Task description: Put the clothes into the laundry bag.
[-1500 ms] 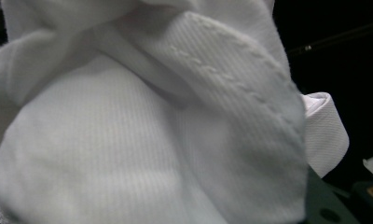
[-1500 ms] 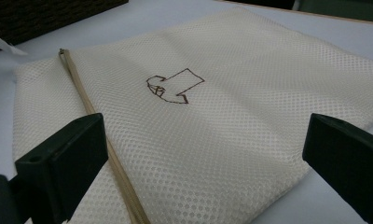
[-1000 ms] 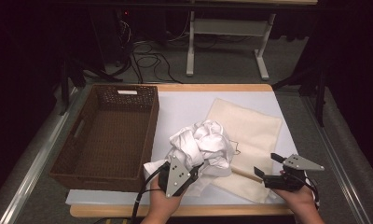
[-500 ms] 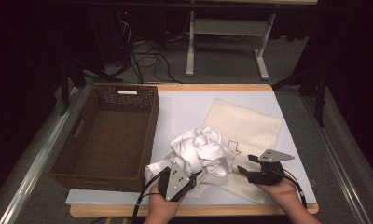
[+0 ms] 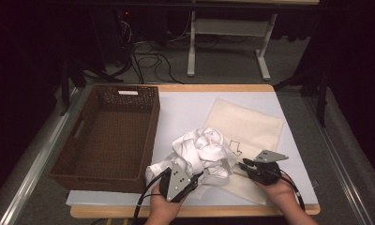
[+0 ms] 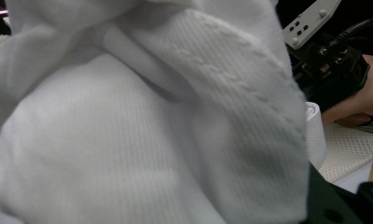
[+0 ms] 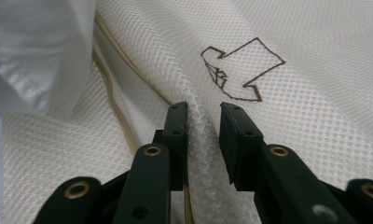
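A crumpled white garment lies at the front middle of the table, partly over a cream mesh bag. My left gripper is at the garment's near edge; the white cloth drapes over its jaws and hides them, and it appears shut on the garment. My right gripper rests on the bag's near left part. Its jaws have just been closing and now pinch a raised fold of mesh, just below a brown stitched arrow mark. The garment's hem lies to the left of that fold.
A brown wicker basket stands on the left of the table, nothing in it. A pale mat covers the tabletop under the bag and garment. The right hand and its gripper appear past the cloth in the left gripper view.
My right gripper moved left toward the garment and came down onto the mesh bag, and its jaws closed in on a fold of mesh. The left gripper stayed put.
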`<state>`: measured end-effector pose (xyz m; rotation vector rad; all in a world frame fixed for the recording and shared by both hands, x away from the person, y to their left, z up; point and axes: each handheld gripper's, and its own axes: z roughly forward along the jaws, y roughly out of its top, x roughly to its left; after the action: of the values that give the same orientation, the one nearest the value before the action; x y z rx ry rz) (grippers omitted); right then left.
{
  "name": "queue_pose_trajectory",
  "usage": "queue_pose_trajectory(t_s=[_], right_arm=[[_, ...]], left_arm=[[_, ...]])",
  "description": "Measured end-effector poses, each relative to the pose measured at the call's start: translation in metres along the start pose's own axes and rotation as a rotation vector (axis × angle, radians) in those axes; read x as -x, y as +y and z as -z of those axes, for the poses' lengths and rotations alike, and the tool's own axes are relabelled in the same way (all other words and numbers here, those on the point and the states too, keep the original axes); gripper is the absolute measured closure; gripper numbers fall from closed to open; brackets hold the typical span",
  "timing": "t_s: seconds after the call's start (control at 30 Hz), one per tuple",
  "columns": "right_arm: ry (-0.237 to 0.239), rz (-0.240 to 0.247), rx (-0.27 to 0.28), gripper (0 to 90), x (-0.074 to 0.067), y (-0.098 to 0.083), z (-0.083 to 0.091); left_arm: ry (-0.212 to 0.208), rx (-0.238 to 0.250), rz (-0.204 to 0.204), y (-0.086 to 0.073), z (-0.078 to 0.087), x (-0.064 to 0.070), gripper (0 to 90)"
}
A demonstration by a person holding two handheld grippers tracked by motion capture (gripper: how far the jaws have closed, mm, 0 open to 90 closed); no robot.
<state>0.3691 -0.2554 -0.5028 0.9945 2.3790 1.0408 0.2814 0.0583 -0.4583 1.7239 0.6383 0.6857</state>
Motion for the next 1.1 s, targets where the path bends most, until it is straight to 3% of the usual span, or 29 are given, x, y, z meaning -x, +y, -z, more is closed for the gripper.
queue_pose_trajectory(t_s=[0.1, 0.13, 0.27, 0.33, 0.4, 0.43, 0.47, 0.53, 0.63, 0.67, 0.7, 0.73, 0.83, 1.1], right_arm=[[0.0, 0.004, -0.014, 78.4, 0.004, 0.006, 0.001], [0.033, -0.014, -0.02, 80.1, 0.006, 0.01, 0.001], [0.038, -0.004, -0.004, 79.5, 0.004, 0.01, -0.002], [0.049, 0.001, 0.012, 71.3, 0.001, 0.007, -0.005], [0.054, 0.016, -0.007, 64.6, -0.001, 0.007, -0.008], [0.054, 0.016, -0.007, 64.6, -0.001, 0.007, -0.008], [0.064, 0.034, -0.045, 61.7, -0.003, 0.006, -0.012], [0.061, 0.05, -0.077, 62.3, -0.005, 0.005, -0.015], [0.045, 0.062, -0.073, 69.3, -0.006, 0.005, -0.016], [0.029, 0.063, -0.065, 79.7, -0.007, 0.005, -0.015], [0.029, 0.063, -0.065, 79.7, -0.007, 0.005, -0.015], [0.026, 0.055, -0.041, 86.8, -0.007, 0.005, -0.012], [0.04, 0.021, 0.014, 88.4, -0.003, 0.005, -0.005], [0.034, 0.017, 0.117, 89.2, -0.002, 0.011, 0.012]], left_arm=[[0.001, 0.004, 0.005, 0.0, 0.0, -0.001, 68.4], [0.001, 0.004, 0.009, 0.0, 0.001, -0.001, 68.2], [0.0, 0.008, 0.03, 0.0, 0.002, -0.002, 68.2], [-0.003, 0.007, 0.037, 0.0, 0.002, -0.002, 68.2], [-0.006, 0.005, 0.042, 0.0, 0.001, -0.002, 68.2], [-0.006, 0.005, 0.042, 0.0, 0.001, -0.002, 68.2], [-0.008, 0.001, 0.041, -0.001, 0.0, -0.001, 68.2], [-0.011, 0.0, 0.041, -0.001, -0.001, -0.001, 68.3], [-0.013, -0.002, 0.044, -0.001, -0.002, 0.0, 68.2], [-0.018, -0.003, 0.043, -0.001, -0.003, 0.001, 68.2], [-0.018, -0.003, 0.043, -0.001, -0.003, 0.001, 68.2], [-0.021, -0.004, 0.042, 0.0, -0.003, 0.003, 68.2], [-0.028, -0.008, 0.041, 0.0, -0.003, 0.004, 68.2], [-0.043, -0.014, 0.01, 0.001, -0.008, 0.013, 68.4]])
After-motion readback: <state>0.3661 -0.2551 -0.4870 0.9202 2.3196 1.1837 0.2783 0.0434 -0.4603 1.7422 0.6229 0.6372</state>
